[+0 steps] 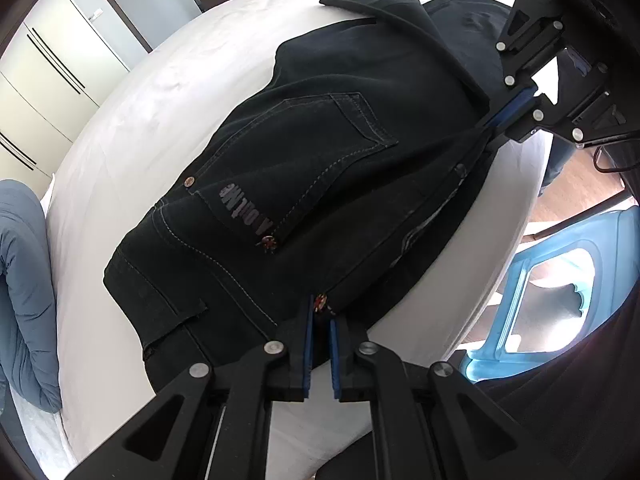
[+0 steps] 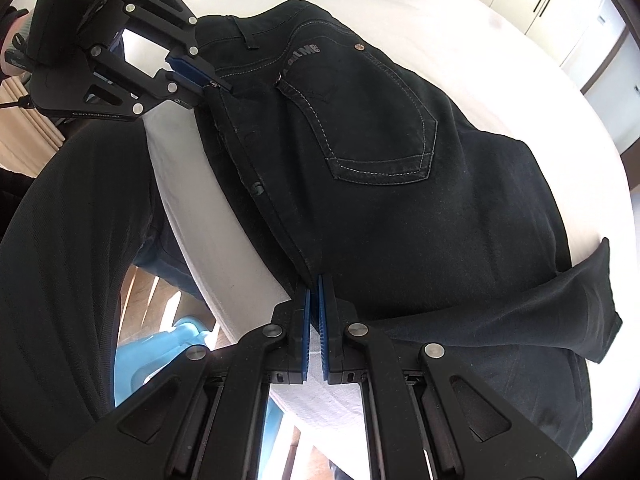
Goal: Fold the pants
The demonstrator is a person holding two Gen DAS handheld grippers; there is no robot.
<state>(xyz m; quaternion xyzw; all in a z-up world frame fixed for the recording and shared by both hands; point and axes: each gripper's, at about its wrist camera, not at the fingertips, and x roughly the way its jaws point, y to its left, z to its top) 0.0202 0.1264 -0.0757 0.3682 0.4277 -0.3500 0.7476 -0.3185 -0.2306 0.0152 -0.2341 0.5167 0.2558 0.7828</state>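
Observation:
Black jeans (image 1: 304,184) lie folded on a white bed (image 1: 160,128), back pocket up, near the bed's edge. My left gripper (image 1: 319,312) is shut on the jeans at the waistband corner by a rivet. It also shows in the right wrist view (image 2: 208,80), top left. My right gripper (image 2: 314,284) is shut on the folded edge of the jeans (image 2: 400,168) lower down the leg. It shows in the left wrist view (image 1: 500,116), top right. A leg end (image 2: 580,304) is folded back over the jeans.
A blue pillow (image 1: 24,288) lies on the bed beyond the jeans. A light blue plastic stool (image 1: 560,280) stands on the floor beside the bed. White wardrobes (image 1: 52,64) line the far wall. The person's dark-clothed body (image 2: 72,240) is at the bed's edge.

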